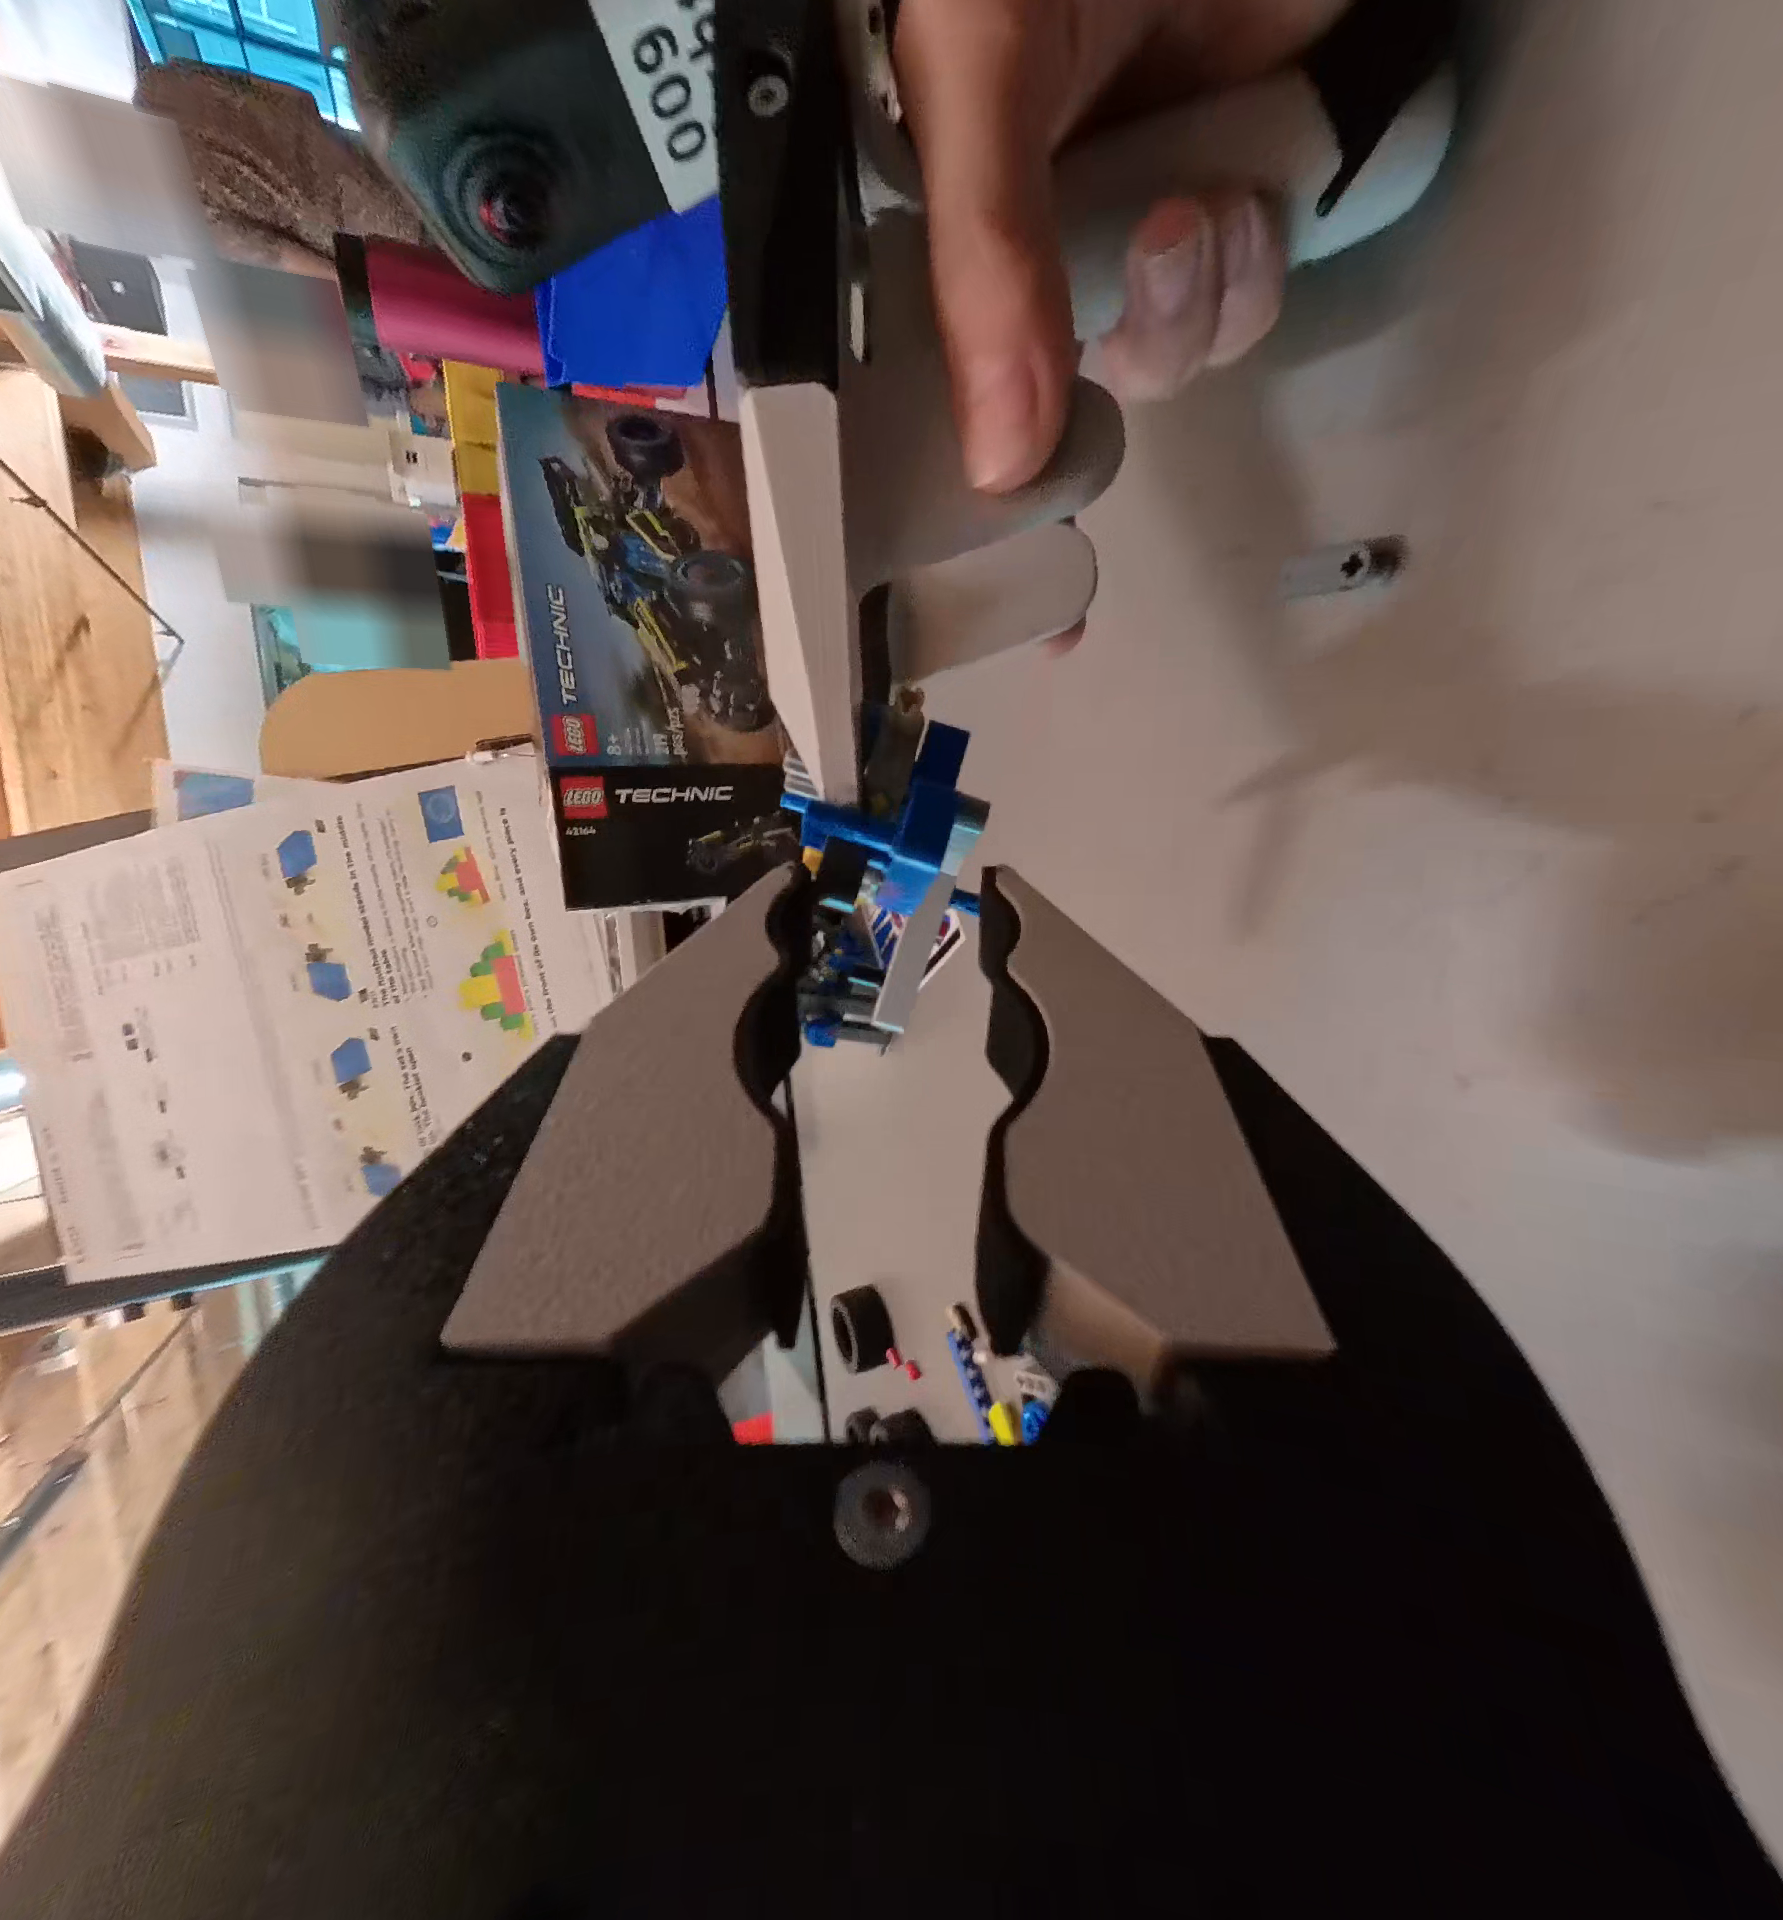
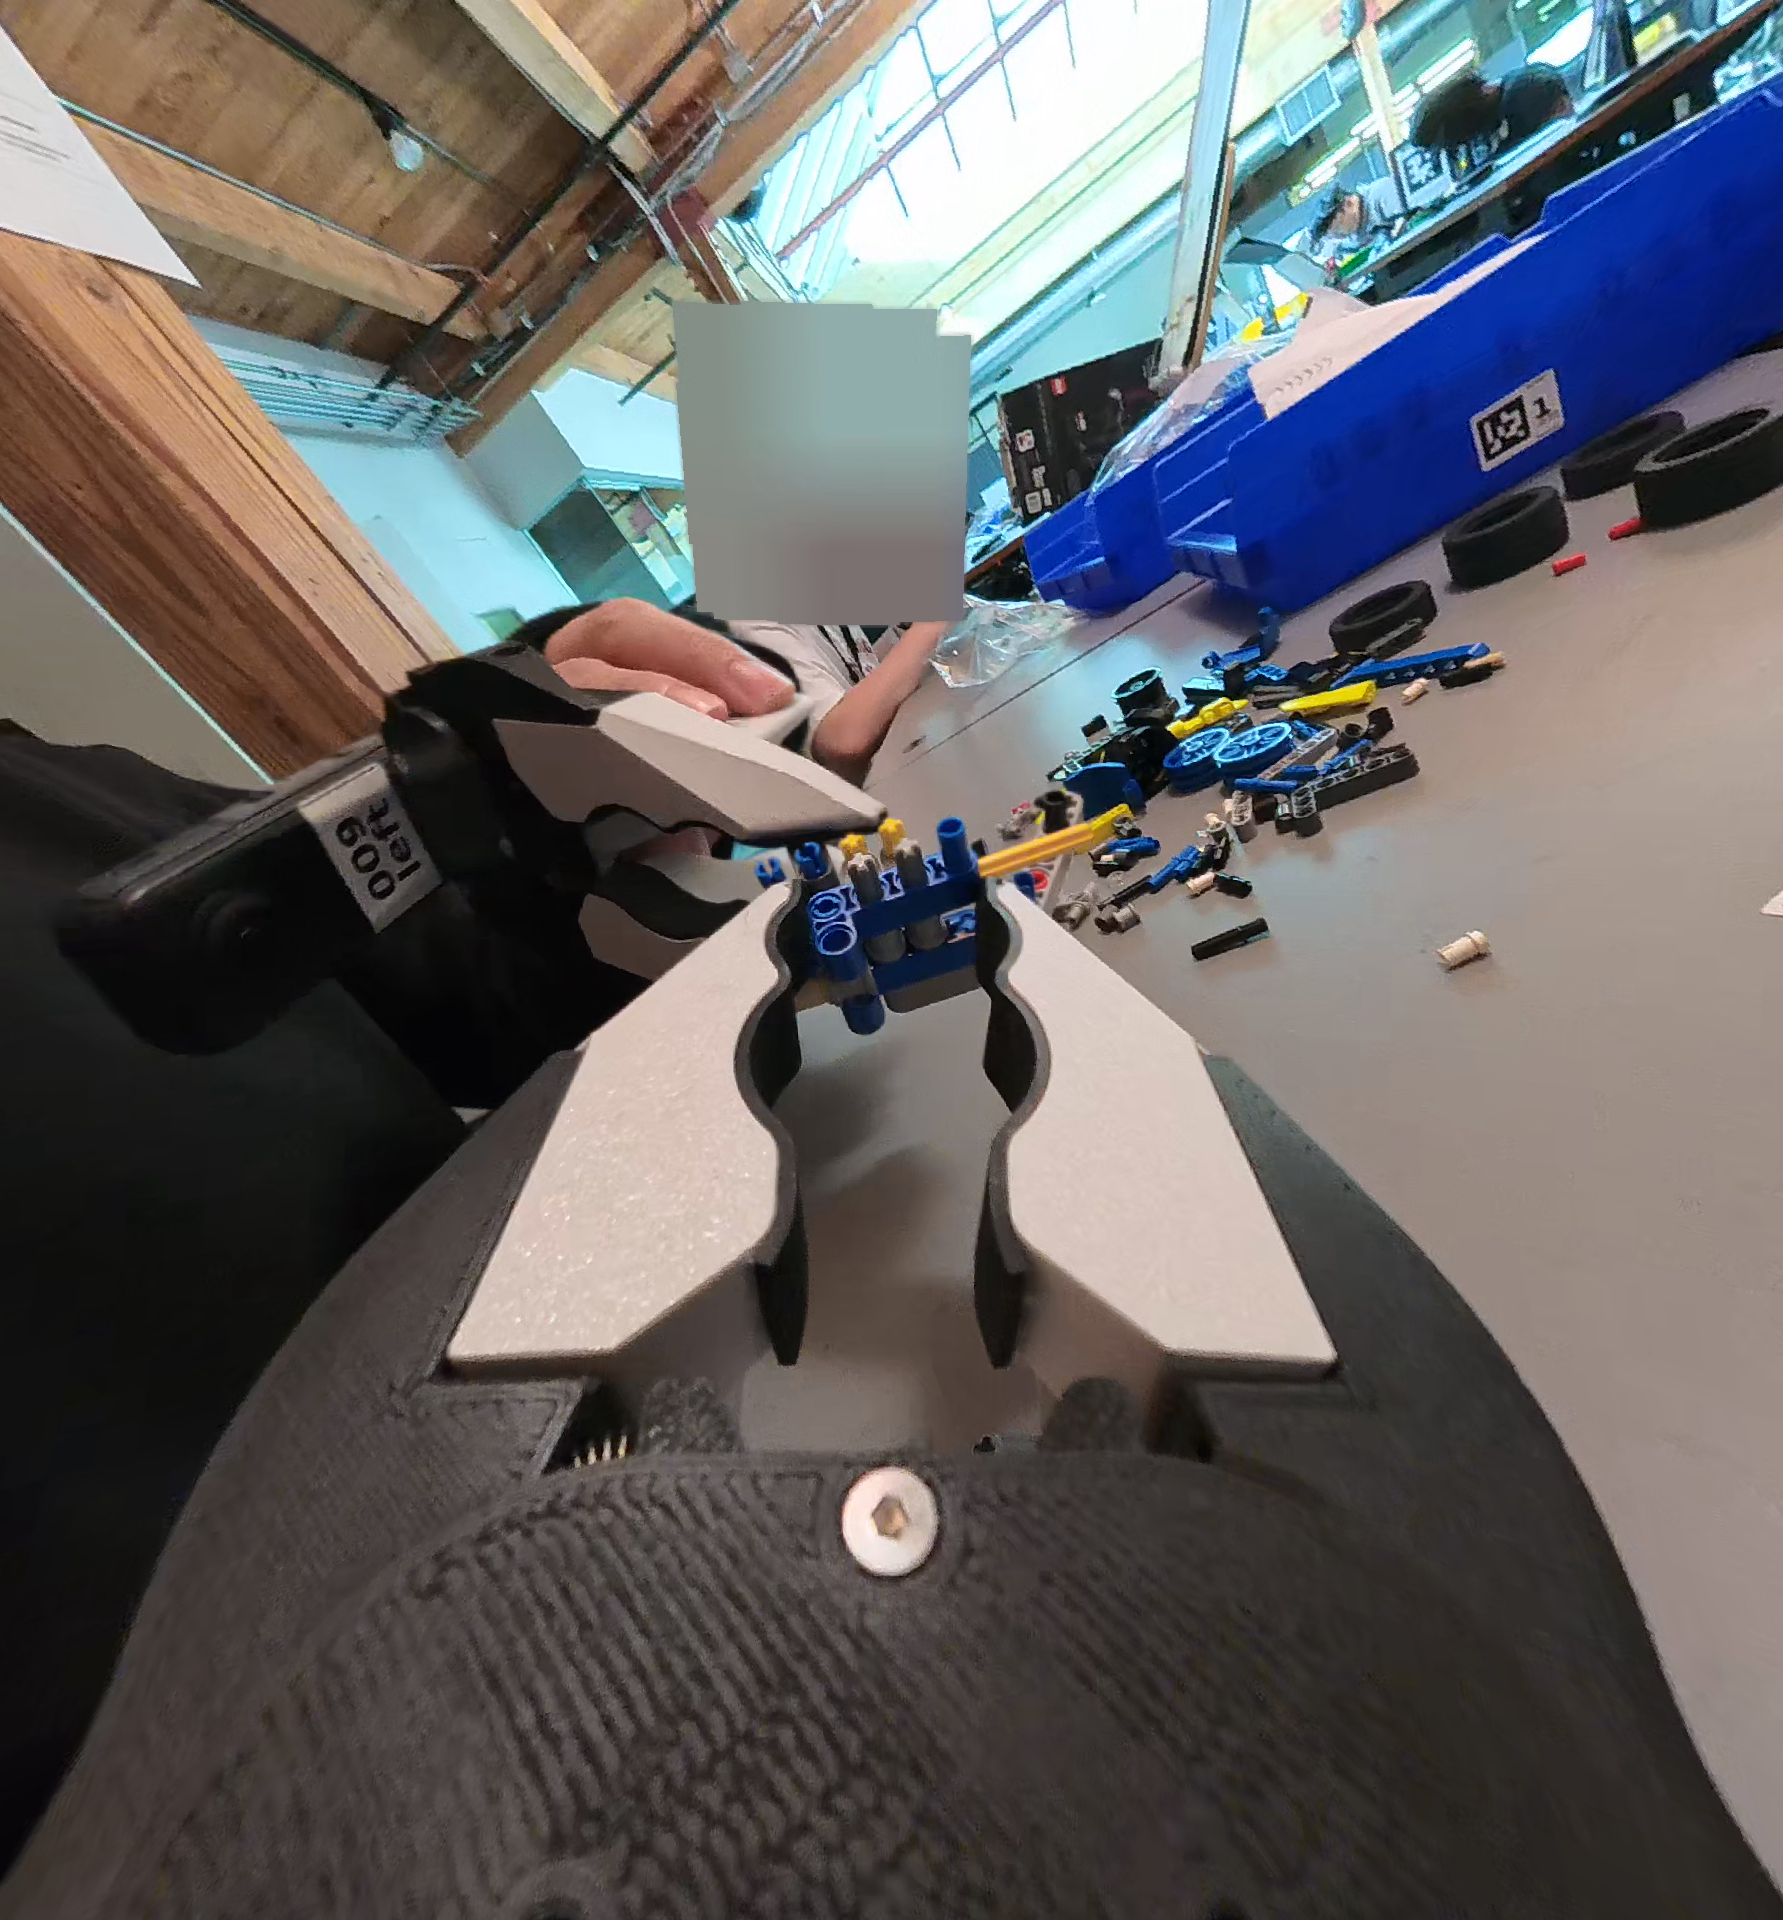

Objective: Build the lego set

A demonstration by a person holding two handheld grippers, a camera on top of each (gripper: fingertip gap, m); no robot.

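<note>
A grey table (image 2: pixel 1489 1143) runs under timber beams and tall windows. The right gripper (image 2: pixel 887 914) has its fingers clamped on the model (image 2: pixel 892 930), a small blue block of beams with grey pins and two yellow-tipped pins standing up from its top (it is held off the table, at the very fingertips). In the left wrist view the left gripper (image 1: pixel 887 904) has its fingers apart on either side of the model (image 1: pixel 887 894), and whether they touch it cannot be told. The right gripper (image 1: pixel 856 769) reaches in there from above, held by a hand (image 1: pixel 1074 229).

Beyond the model a pile of loose parts (image 2: pixel 1271 748) lies on the table, blue, black, yellow and grey, with two blue wheel hubs among them. Four black tyres (image 2: pixel 1505 535) sit near a blue bin (image 2: pixel 1438 416). One black pin (image 2: pixel 1230 938) and one tan pin (image 2: pixel 1463 948) lie apart from the pile. The set's box (image 1: pixel 648 644) and an instruction sheet (image 1: pixel 274 997) stand behind the model in the left wrist view.
</note>
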